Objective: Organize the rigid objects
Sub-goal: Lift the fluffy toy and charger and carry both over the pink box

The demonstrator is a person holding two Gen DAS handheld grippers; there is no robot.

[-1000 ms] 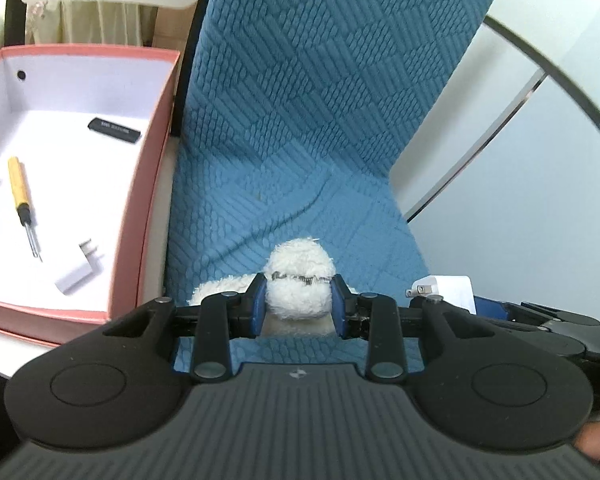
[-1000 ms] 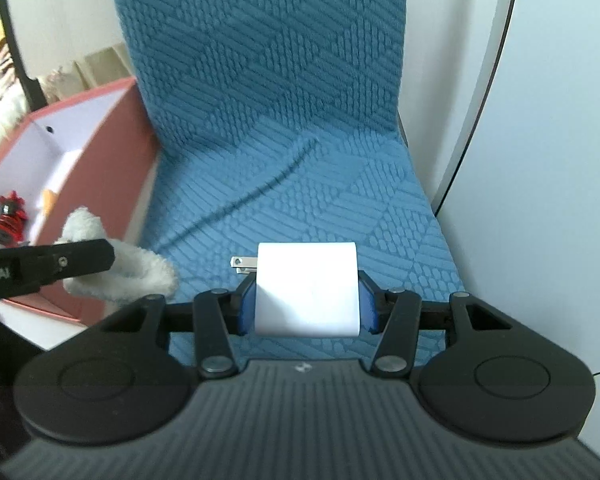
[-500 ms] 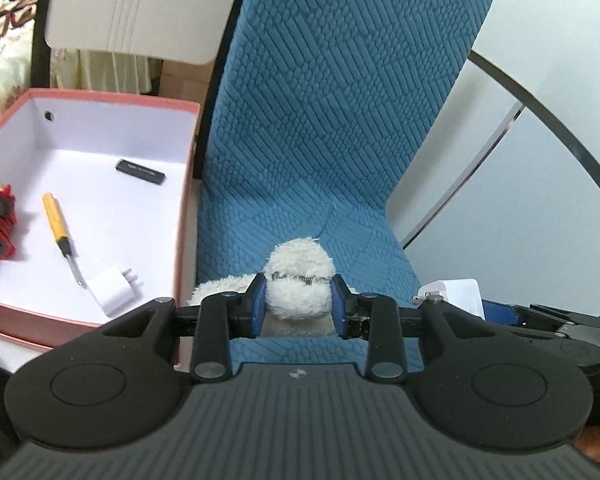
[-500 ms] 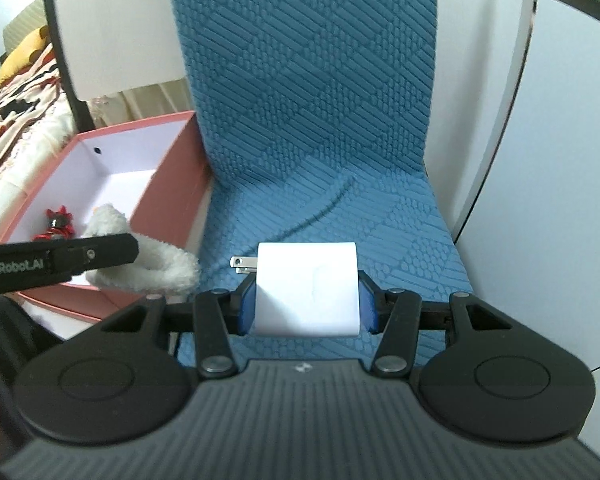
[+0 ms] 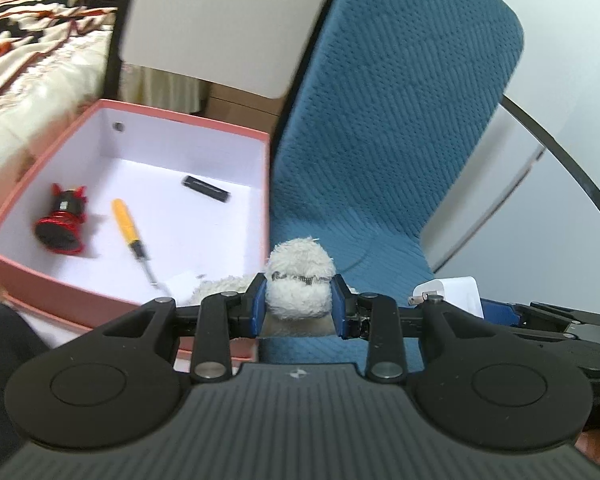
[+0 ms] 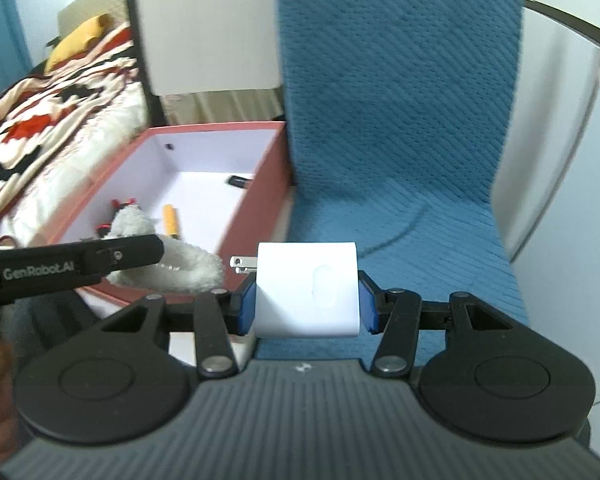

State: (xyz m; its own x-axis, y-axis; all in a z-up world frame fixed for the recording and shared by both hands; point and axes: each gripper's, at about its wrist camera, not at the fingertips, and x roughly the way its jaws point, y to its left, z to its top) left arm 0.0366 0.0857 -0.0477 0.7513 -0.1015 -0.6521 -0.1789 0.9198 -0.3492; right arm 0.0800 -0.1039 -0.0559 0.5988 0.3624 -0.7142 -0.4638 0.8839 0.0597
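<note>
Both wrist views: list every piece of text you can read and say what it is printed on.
"GenRobot.AI": white lettering on the black side of the left hand-held gripper, seen in the right wrist view.
Flat black rectangular stick in the pink cardboard box: pale print, too small to read.
Red-and-black cylindrical part: label blurred, unreadable.

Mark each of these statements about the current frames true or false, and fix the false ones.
1. The right gripper is clamped on a white plug-in charger. True.
2. The left gripper is empty. False: its pads squeeze a fluffy white plush item.
3. The pink box already holds a yellow-handled screwdriver, a black stick and a red-and-black object. True.
4. The box's inside is black. False: it is white.
5. The charger's metal prongs point to the left in the right wrist view. True.
6. The chair's blue cover is smooth leather. False: it is textured, patterned fabric.
</note>
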